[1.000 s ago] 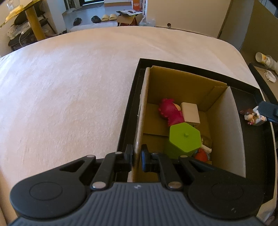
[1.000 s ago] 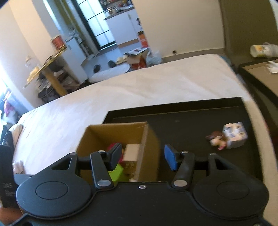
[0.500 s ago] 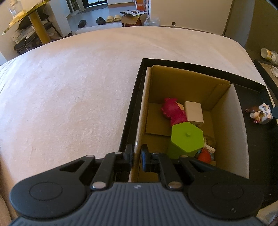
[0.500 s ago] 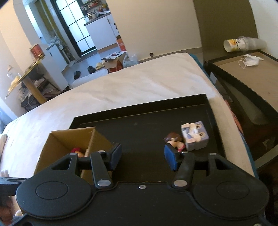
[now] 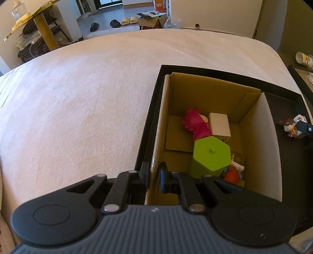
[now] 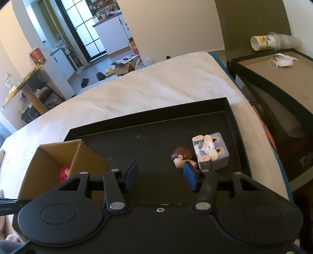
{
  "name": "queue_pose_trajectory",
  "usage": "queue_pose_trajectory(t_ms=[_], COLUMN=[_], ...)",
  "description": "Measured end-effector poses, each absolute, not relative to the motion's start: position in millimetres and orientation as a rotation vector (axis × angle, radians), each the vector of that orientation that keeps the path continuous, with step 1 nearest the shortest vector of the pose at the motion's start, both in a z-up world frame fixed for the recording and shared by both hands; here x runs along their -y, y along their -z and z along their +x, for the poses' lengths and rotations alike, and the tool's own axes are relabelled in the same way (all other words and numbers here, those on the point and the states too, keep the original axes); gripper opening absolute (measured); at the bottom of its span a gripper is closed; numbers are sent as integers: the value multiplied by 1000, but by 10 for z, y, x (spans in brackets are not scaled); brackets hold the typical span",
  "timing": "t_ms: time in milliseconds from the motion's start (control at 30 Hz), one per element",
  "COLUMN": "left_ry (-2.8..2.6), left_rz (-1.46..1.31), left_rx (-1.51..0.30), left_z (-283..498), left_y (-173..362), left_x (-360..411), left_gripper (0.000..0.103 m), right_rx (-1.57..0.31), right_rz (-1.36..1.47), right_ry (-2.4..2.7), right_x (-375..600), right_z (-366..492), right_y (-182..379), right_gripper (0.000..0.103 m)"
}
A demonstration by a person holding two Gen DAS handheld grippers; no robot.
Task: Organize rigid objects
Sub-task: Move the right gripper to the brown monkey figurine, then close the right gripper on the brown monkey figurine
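While left tongs (image 5: 154,176) pinch box wall (image 5: 159,136), right tongs (image 6: 159,176), empty and narrowing, now near figurine (image 6: 183,157), ready to grab

No wording, number or brand can be read with certainty anywhere. The paper cup (image 6: 263,43) lying on its side on the dark side table (image 6: 273,78) carries yellow and dark print, too small and bent to make out. The orange carton (image 6: 134,47) on the floor by the doorway and the flat printed package (image 5: 151,14) show markings, but these stay illegible.
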State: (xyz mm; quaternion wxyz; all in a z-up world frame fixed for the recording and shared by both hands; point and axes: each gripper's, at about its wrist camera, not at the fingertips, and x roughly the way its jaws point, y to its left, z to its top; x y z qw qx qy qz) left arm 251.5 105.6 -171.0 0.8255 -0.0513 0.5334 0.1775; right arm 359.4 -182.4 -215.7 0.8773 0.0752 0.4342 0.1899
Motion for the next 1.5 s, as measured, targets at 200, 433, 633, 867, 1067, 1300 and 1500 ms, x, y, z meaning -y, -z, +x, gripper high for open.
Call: queue_pose_trajectory(t_ms=[200,433,633,867,1067,1300,1500], left_ry=[-378,-379,-380,-378,-381,-383,-380], left_rz=[-108,-102,-98,-102,-98,-100,-106], left_rx=[-1135,-1137,-1138,-1137,-1138,-1133,-1128], left_z=[2517,2522,2524,2519,2526,2521,2503], left_y=[1709,1721,1716,1714,1721,1714,1710], left_x=[-1055,-1043,-1039,-1055,-1040,-1035,-1043], left_gripper=[11,11,11,11,11,11,10], right_rx=[-902,-909,-917,-948,-966,-949,-948], right_rz=[114,32,-44,-145,-116,-74,-2], right_ry=[-406,-391,-384,-373,-358,-383,-415], right_x=[1803,1718,1621,1505,1519,1520,1473], right_z=[3705,3820,3870,3934,3874,3695,3630], right_y=[2224,2322,2384,2483,2354,2149,1911], right_gripper=[46,45,44,31,31,31,31])
